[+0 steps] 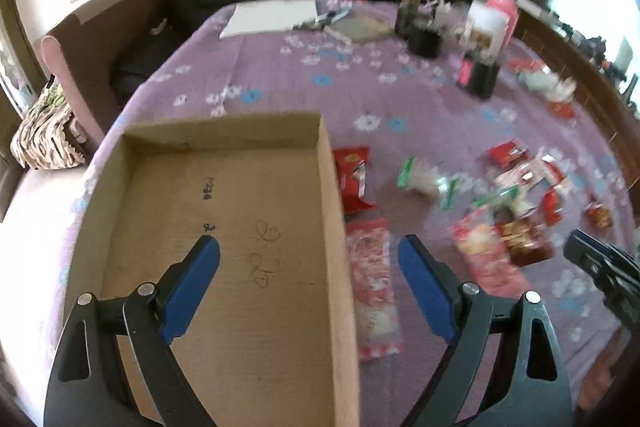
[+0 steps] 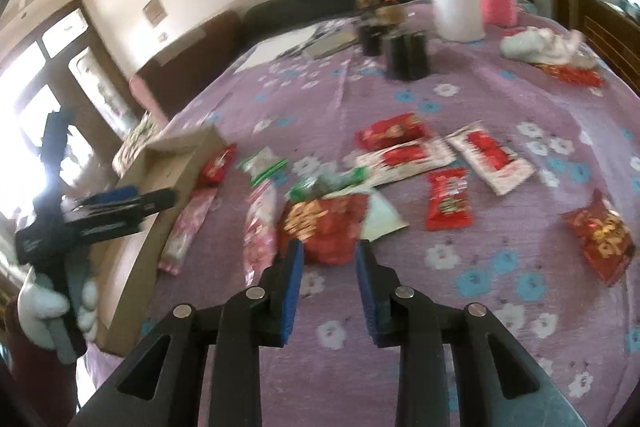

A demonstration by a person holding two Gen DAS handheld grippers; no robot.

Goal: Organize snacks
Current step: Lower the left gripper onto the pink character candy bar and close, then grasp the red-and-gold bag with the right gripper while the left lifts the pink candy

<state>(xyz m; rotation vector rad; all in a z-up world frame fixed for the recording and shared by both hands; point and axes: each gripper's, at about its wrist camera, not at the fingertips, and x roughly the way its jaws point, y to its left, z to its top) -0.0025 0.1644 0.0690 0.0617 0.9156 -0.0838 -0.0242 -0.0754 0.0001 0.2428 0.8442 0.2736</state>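
Two tongs, both empty. Left tongs [image 1: 308,251] gape wide, straddling the right wall of the cardboard box [image 1: 328,187] at lower centre; nothing between the pads. Right tongs [image 2: 330,251] stand partly open, apart from the red packet [image 2: 328,227] just beyond the tips. Box floor shows bare. Snacks [image 2: 404,155] lie scattered on the purple desk [image 2: 480,99], mid-frame, right of the box. Judgement: sorting barely begun; all visible packets still to go.

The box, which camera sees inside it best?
The left wrist view. It looks straight down into the box, so you see its whole bare floor with pen scribbles and nothing in it. The right wrist view shows the box only from the side at the left, partly hidden behind the left tool.
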